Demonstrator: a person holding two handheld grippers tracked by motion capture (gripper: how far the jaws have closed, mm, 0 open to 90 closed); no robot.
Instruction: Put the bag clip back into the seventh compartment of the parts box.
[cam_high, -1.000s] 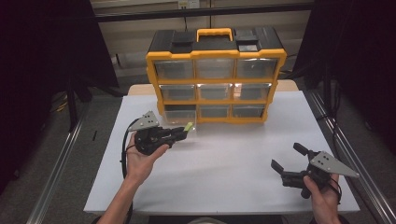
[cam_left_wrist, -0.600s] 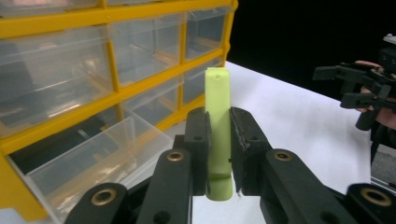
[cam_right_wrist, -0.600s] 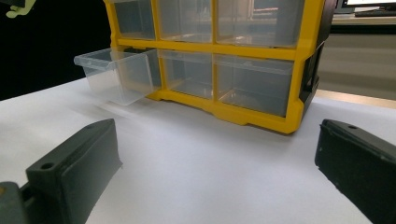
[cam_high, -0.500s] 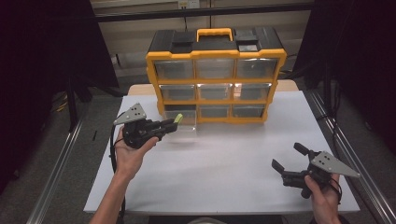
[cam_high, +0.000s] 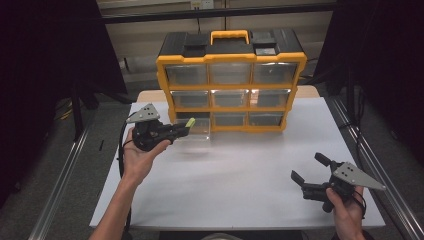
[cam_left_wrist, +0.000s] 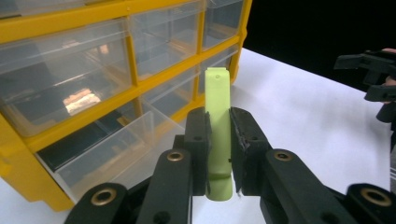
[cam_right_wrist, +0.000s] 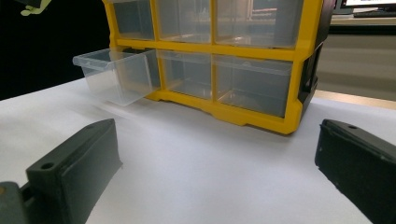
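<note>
A yellow and black drawer cabinet (cam_high: 230, 90) stands at the back of the white table (cam_high: 240, 175). Its bottom-left clear drawer (cam_high: 198, 131) is pulled out and looks empty. My left gripper (cam_high: 186, 126) hovers just left of that drawer, shut on a light green plastic piece (cam_high: 190, 121). In the left gripper view the green piece (cam_left_wrist: 218, 135) stands upright between the pads of my left gripper (cam_left_wrist: 218, 116), above the open drawer (cam_left_wrist: 116, 149). My right gripper (cam_high: 308, 166) rests near the front right, open with nothing in it. In its own view, the right gripper (cam_right_wrist: 215, 135) faces the cabinet (cam_right_wrist: 289, 107) and the drawer (cam_right_wrist: 116, 74).
The cabinet's other clear drawers (cam_high: 230, 75) are pushed in. Metal rails (cam_high: 60, 175) run along both sides of the table. Bare white table lies between the two grippers. The right gripper (cam_left_wrist: 373, 74) shows far off in the left gripper view.
My left gripper has lifted and drifted left and farther back with the green piece held in it. The right gripper has stayed where it was.
</note>
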